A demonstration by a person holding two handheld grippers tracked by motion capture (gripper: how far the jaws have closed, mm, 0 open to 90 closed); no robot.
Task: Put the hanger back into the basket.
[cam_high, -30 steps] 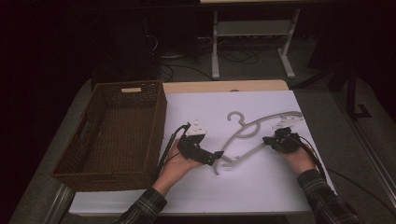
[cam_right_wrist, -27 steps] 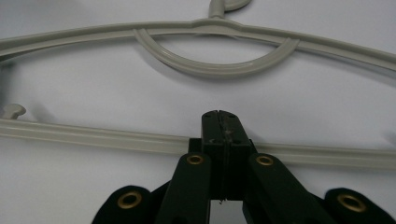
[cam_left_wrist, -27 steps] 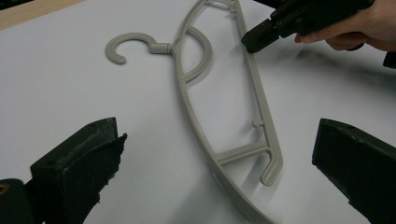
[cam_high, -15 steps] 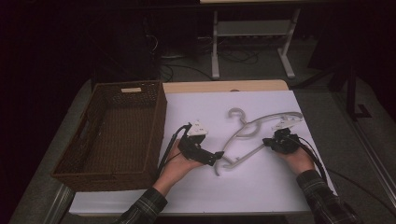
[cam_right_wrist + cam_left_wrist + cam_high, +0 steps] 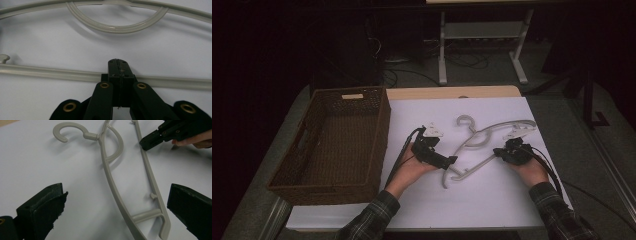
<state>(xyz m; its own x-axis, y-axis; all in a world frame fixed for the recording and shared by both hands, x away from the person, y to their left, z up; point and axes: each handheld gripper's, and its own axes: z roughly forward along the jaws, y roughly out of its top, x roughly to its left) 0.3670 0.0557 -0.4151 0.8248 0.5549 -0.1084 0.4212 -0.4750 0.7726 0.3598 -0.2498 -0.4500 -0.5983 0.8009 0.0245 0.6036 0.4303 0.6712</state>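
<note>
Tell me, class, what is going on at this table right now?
A person holds a gripper in each hand over a white sheet on which a pale plastic hanger lies flat. The right gripper has its jaws shut, with the tips resting over the hanger's lower bar. The left gripper is wide open, its jaws set to either side of the hanger's end without touching it. A brown wicker basket stands on the left.
</note>
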